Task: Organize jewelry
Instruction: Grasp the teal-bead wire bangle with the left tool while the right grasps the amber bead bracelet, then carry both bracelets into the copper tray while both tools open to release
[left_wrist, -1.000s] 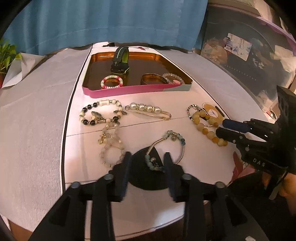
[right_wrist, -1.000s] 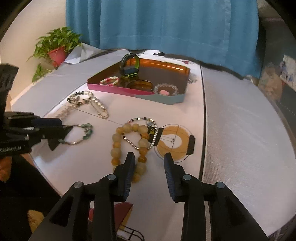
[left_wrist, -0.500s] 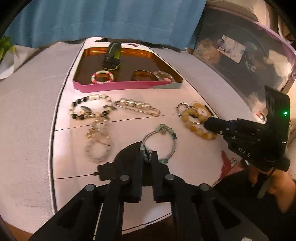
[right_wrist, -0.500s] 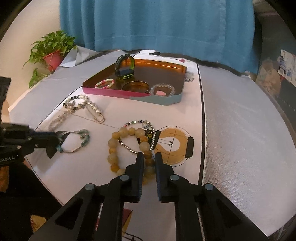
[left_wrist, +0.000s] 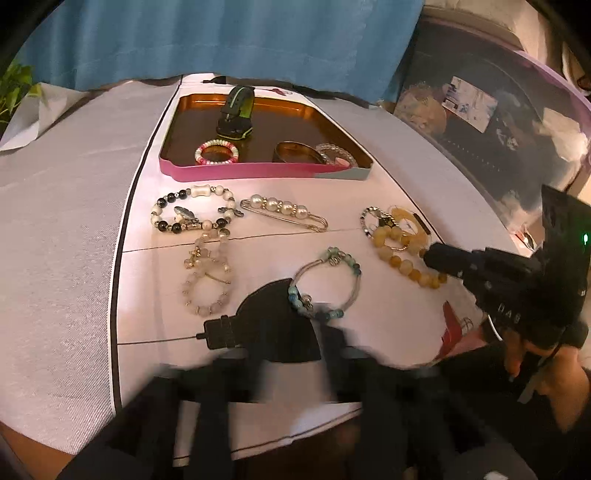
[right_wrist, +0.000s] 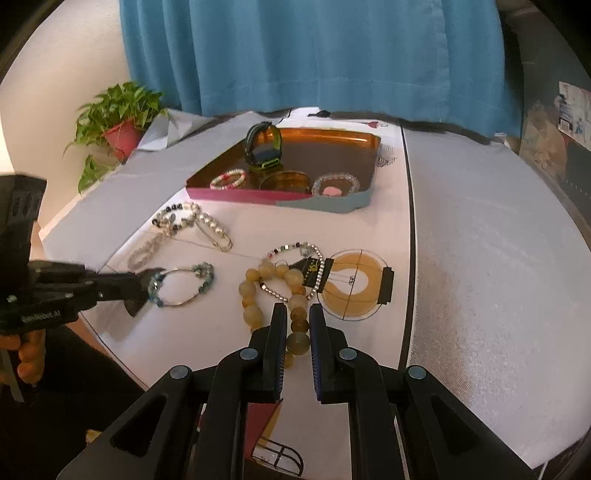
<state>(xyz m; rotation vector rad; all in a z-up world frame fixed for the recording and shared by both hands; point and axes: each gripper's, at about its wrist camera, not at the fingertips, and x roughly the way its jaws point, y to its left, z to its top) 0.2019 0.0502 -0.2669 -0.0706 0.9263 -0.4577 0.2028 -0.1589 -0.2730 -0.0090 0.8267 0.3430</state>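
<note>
Both tongs sit low over the white cloth. On my left gripper (right_wrist: 147, 291) the jaws are opening; in its own camera they are a dark smear, so I can't say how wide, but from the right view its tips straddle the near end of the blue-bead bangle (left_wrist: 325, 284) and the pads do not seem to press on it.

Further left on the cloth lie the black-and-white charm bracelet (left_wrist: 192, 212) and, touching it below, the pale pink bead bracelet (left_wrist: 207, 280). Beside them is the pearl pin (left_wrist: 284, 212). Behind these stands the pink tray (left_wrist: 243, 172), with a black and green watch (left_wrist: 236, 114) upright inside, a pink-and-white bead bracelet (left_wrist: 217, 152), a gold bangle (left_wrist: 295, 151) and a clear bead bracelet (right_wrist: 335, 184) along its front.

To the right, my right gripper (right_wrist: 298, 332) is narrowed onto the near beads of the amber bead bracelet (right_wrist: 273, 295), pads against them. A thin silver-bead bracelet (right_wrist: 295, 273) overlaps it, next to the round orange card (right_wrist: 354, 284).
</note>
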